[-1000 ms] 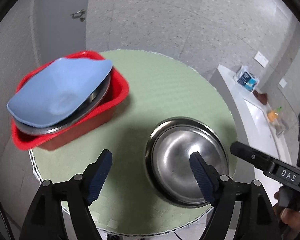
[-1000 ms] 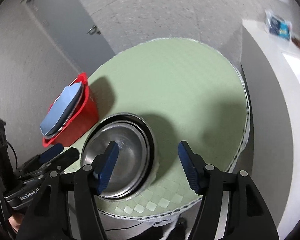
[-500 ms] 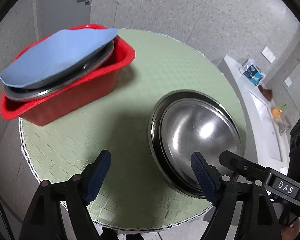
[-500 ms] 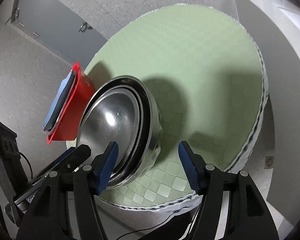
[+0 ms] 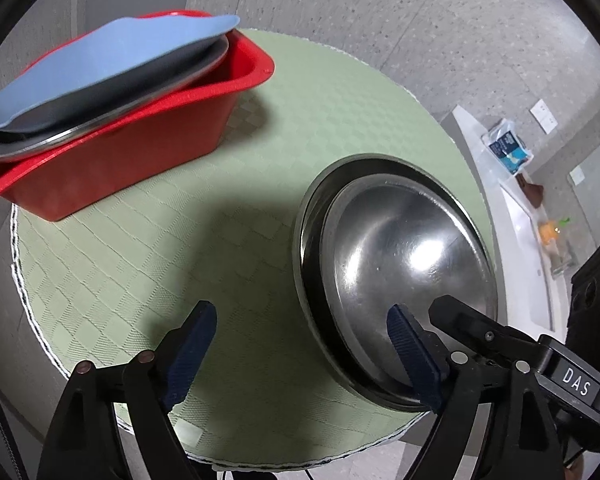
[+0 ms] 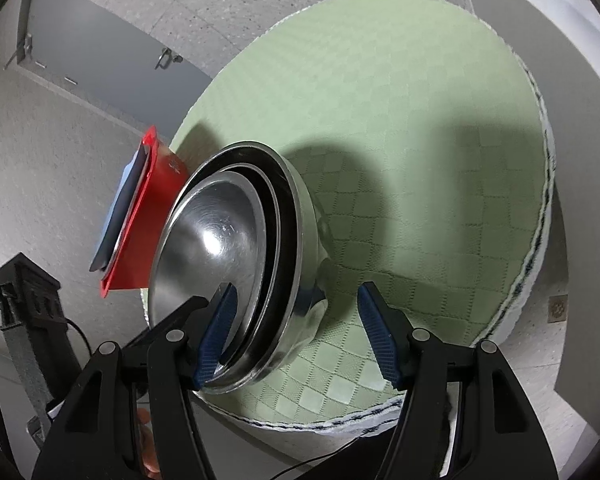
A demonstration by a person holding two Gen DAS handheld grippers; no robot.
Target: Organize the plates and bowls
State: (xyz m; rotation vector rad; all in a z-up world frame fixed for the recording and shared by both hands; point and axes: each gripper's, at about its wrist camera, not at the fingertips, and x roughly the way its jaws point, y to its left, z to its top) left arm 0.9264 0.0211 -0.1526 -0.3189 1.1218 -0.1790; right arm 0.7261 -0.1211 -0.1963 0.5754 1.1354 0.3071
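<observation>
Right wrist view: the right gripper (image 6: 296, 332), fingers spread wide and holding nothing, straddles the near rim of the nested steel bowls (image 6: 236, 264) at ten o'clock.

Both grippers are closing in on the nested steel bowls (image 5: 404, 264). Right gripper (image 6: 300, 336) is now straddling the rim; the left gripper (image 5: 304, 356) is dropping lower.

Open way: the middle and far part of the green worktop (image 5: 260, 184) lie bare.
Left side: red tub (image 5: 148, 148) blocks it.
Near edge: nested steel bowls (image 6: 236, 264) stand between both hand-held grippers.
</observation>
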